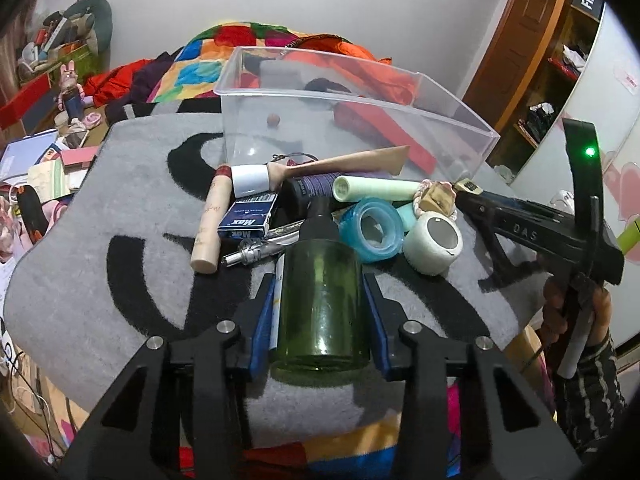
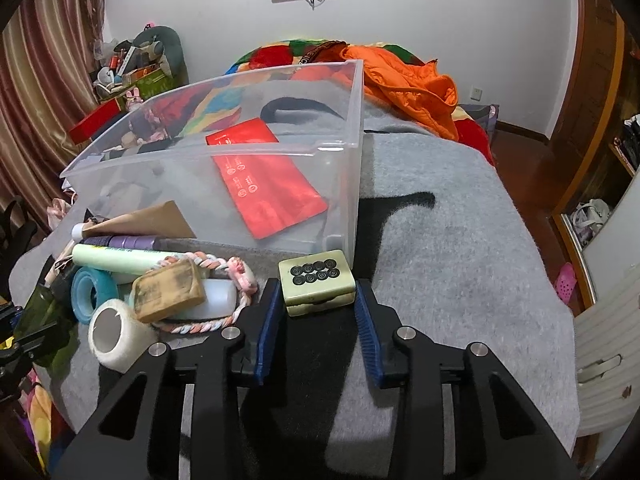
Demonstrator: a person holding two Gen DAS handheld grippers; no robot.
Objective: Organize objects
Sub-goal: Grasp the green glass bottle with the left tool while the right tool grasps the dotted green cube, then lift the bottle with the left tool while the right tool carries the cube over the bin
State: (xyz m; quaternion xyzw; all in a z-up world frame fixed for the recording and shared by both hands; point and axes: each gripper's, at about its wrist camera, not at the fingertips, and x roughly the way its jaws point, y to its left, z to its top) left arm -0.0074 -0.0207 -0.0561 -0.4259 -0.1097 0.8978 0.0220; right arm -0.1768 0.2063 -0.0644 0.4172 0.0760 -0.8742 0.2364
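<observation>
A green glass bottle [image 1: 320, 300] lies on the grey mat [image 1: 120, 184], its black neck pointing at the pile of objects. My left gripper [image 1: 318, 280] is shut on the bottle, a blue pad against each side. In the right wrist view, my right gripper [image 2: 317, 286] is shut on a pale green block [image 2: 316, 280] with black rings on top, right in front of the clear plastic bin [image 2: 224, 152]. A red packet [image 2: 272, 184] lies inside the bin. The right gripper's black body [image 1: 540, 232] shows at the right of the left wrist view, held by a hand.
The pile in front of the bin holds a blue tape roll [image 1: 376, 232], a white tape roll [image 1: 434, 244], a wooden stick [image 1: 212, 224], a blue box [image 1: 248, 216], a pale green tube [image 1: 376, 190] and a rope toy [image 2: 240, 280]. Bedding lies behind the bin, and clutter left.
</observation>
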